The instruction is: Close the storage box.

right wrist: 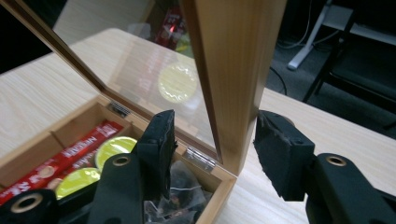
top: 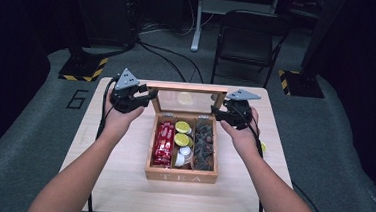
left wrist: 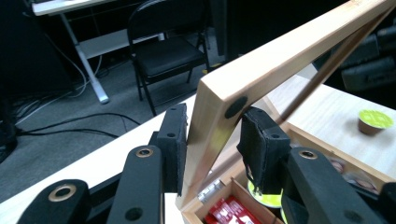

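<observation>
A wooden tea box [top: 181,175] stands mid-table with its glass-paned lid [top: 187,89] raised upright. Inside lie red packets [top: 163,143], yellow-green capsules [top: 182,133] and dark wrapped pieces [top: 203,146]. My left gripper [top: 149,97] is at the lid's left upper corner. In the left gripper view its pads [left wrist: 173,144] press both faces of the lid frame [left wrist: 289,56]. My right gripper [top: 219,113] straddles the lid's right side rail [right wrist: 233,70]. There its jaws stand apart from the wood, with a gap showing at the inner pad [right wrist: 161,140].
One loose yellow-green capsule [top: 263,147] sits on the table right of the box, by the right wrist. A black folding chair [top: 245,40] and desk legs stand beyond the table's far edge. Cables trail from both grippers along the forearms.
</observation>
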`<state>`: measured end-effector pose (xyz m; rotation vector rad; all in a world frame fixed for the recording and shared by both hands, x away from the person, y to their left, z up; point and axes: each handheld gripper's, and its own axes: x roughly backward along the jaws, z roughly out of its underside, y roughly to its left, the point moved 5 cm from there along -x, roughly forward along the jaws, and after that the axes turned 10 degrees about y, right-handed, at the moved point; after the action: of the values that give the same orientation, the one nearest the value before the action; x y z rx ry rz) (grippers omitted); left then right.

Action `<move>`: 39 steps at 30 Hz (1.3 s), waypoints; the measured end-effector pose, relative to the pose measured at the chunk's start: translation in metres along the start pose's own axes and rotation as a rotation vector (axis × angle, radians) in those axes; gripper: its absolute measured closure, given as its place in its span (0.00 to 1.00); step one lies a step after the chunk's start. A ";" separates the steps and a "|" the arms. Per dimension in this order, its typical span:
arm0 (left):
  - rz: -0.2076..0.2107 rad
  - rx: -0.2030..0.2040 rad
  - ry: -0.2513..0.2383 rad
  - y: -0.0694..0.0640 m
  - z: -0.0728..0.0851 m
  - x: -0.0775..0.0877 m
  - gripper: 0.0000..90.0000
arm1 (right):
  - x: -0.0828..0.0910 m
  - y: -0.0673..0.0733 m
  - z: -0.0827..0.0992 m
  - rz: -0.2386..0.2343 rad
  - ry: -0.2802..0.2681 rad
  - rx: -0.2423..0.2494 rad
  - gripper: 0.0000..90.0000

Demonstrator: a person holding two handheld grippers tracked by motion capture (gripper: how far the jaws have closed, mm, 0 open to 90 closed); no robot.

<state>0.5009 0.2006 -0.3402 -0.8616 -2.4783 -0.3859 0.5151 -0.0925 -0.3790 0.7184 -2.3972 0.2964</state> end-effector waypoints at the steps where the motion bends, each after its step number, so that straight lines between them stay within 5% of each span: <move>1: 0.014 0.005 0.007 -0.003 0.001 0.002 0.68 | 0.002 0.001 0.000 -0.005 -0.005 0.005 0.53; 21: 0.052 -0.118 0.064 -0.041 0.046 0.019 0.58 | 0.046 0.028 0.027 -0.057 0.005 0.112 0.57; 26: 0.077 -0.054 0.059 -0.044 0.054 0.023 0.54 | 0.050 0.030 0.037 -0.077 -0.019 0.090 0.58; 39: 0.107 -0.013 0.062 -0.062 0.089 0.029 0.55 | 0.051 0.044 0.070 -0.056 -0.003 0.128 0.57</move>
<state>0.4107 0.2044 -0.4061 -0.9680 -2.3635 -0.3863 0.4219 -0.1034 -0.4041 0.8421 -2.3727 0.4289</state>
